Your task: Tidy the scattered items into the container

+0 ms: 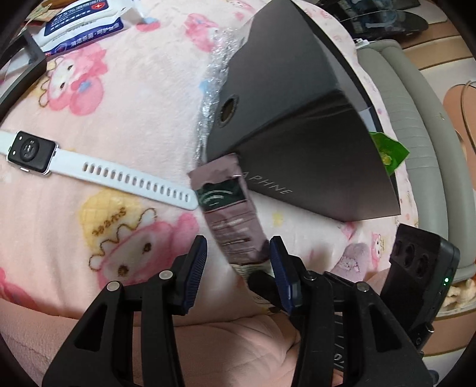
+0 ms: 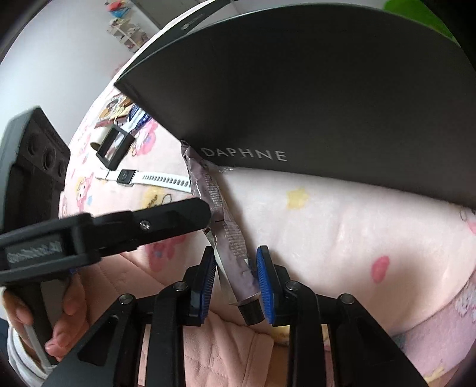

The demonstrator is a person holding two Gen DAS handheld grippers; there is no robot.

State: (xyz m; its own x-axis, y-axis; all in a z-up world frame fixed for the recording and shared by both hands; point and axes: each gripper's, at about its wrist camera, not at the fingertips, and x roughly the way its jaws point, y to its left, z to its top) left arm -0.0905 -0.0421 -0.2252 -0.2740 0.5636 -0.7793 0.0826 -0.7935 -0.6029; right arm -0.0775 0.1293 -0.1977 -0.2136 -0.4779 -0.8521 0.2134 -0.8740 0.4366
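Lying: tube [image 2: 229,235] btwn open R tool [image 2: 236,278] pads | by box [image 2: 312,89]

Home bedroom: cartoon-print fleece blanket [image 1: 125,98]

A tube [image 1: 230,214] is lying on the blanket [image 1: 125,98] with its far end touching the DAPHNE box [image 1: 297,125]; the smartwatch [image 1: 31,151] is stretching out to its left, strap tip just beside it. Farther back left, a wipes pack [image 1: 80,26] is sitting behind the watch, a small frame [image 2: 114,148] near it
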